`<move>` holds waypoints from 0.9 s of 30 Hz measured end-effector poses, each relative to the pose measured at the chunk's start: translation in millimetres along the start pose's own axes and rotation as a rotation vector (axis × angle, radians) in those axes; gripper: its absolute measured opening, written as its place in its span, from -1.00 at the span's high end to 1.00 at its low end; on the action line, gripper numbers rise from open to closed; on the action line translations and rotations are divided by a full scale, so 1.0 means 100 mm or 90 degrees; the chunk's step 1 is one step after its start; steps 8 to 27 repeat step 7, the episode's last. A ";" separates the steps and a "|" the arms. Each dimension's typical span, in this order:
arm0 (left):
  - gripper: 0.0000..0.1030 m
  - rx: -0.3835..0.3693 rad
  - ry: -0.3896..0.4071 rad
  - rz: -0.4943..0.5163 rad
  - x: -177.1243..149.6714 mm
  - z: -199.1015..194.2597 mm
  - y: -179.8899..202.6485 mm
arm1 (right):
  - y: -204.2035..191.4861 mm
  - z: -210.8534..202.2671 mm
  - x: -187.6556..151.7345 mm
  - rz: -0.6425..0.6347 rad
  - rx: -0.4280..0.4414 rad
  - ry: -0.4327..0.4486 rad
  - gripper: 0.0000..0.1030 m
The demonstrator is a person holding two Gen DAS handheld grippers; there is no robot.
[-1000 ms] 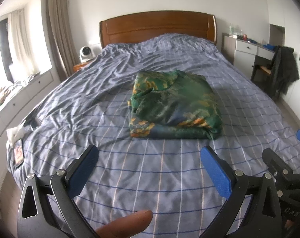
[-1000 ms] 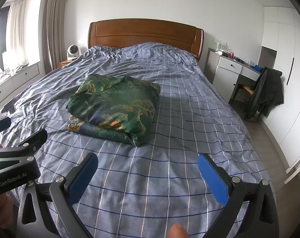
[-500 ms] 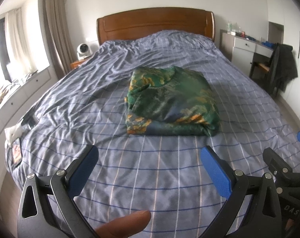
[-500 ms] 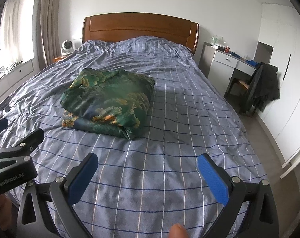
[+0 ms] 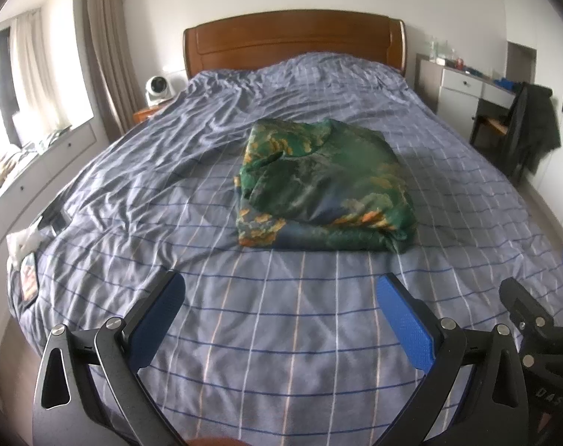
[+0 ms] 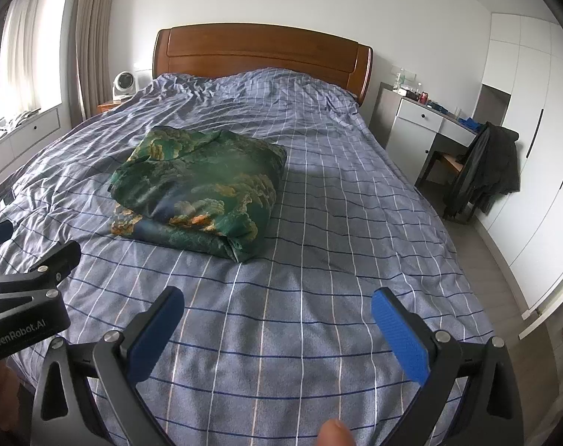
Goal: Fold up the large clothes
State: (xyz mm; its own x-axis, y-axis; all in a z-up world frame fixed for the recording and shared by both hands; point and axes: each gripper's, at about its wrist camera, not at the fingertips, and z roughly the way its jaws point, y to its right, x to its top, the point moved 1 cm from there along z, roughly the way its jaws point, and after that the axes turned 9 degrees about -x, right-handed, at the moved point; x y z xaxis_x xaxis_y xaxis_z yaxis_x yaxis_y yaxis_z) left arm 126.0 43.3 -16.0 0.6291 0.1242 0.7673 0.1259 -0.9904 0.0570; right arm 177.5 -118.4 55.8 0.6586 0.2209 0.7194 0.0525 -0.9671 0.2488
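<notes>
Checked bedspread [image 5: 281, 334] carries folded green garment [image 5: 326, 189], well beyond both open jaws.

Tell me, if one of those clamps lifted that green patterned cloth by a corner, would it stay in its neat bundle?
Probably not. The green garment looks thin and drapey, its layers loosely stacked, so a corner lift would likely unfold it. Its slight sheen hints at slippery fabric. Pushed across the wrinkled bedspread, it might bunch rather than slide.

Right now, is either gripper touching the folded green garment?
Apart. In the left wrist view, bare bedspread separates the open left gripper from the folded green garment; the right wrist view shows the same gap before the open right gripper.
</notes>
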 end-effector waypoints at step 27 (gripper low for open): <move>-0.99 0.020 0.028 -0.004 0.00 -0.02 -0.01 | 0.01 0.01 0.00 -0.001 0.003 -0.001 -0.99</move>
